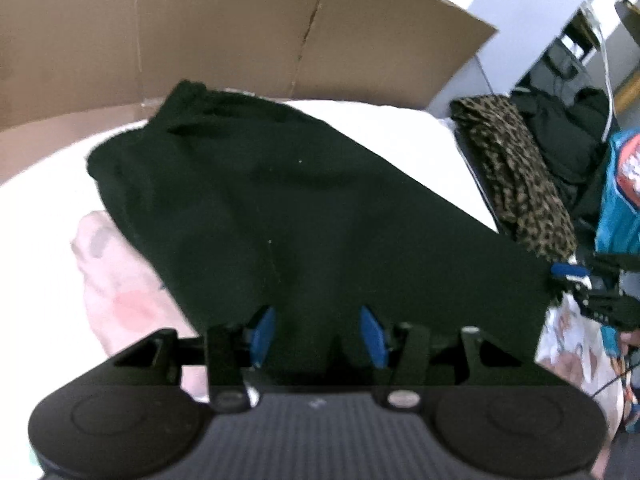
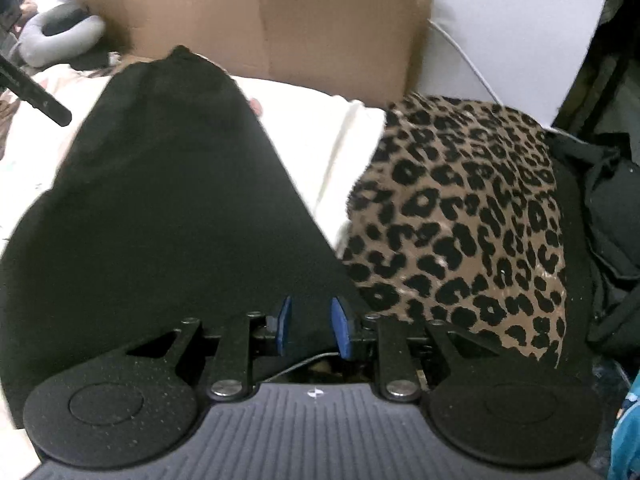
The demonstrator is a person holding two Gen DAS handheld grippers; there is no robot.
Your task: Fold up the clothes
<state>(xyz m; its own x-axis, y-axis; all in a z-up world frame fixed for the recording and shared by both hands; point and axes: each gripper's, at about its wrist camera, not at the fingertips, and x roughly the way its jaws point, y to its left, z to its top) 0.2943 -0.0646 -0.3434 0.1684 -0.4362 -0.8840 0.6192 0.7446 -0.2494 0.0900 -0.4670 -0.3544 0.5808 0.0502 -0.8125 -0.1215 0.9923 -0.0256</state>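
Two tongs work one black garment (image 1: pixel 304 208), which lies draped over a white bed surface (image 1: pixel 392 132); all places below are given relative to that garment.

Left of garment: a pale pink patterned cloth (image 1: pixel 124 292) sits partly under its left edge. Beyond it, a brown cardboard sheet (image 1: pixel 224 28) stands along the bed's far side.

At garment: the left tongs (image 1: pixel 318 334) sit at its near edge, blue pads about half open, black fabric lying between them. Whether the pads press on the cloth cannot be told; the gap looks too wide for a firm pinch. The right tongs (image 2: pixel 309 330) sit at the near right corner, pads narrower, fabric edge running between them. Contact here is likewise not clear.

Key relation: the garment stretches away from both tongs, long axis running from the near edge toward the cardboard and narrowing to a bunched far end (image 2: pixel 184 60). Each pair of tongs is at one near corner, so neither is the nearer. Judgement: the coming move is probably to carry the near edge forward over the far end, which needs both grips secure first.

Right of garment: a leopard-print cloth (image 2: pixel 468 216), just beside it, then dark clothes (image 2: pixel 608 208).

Writing: a teal object (image 1: pixel 624 196) at far right bears a print, not legible.
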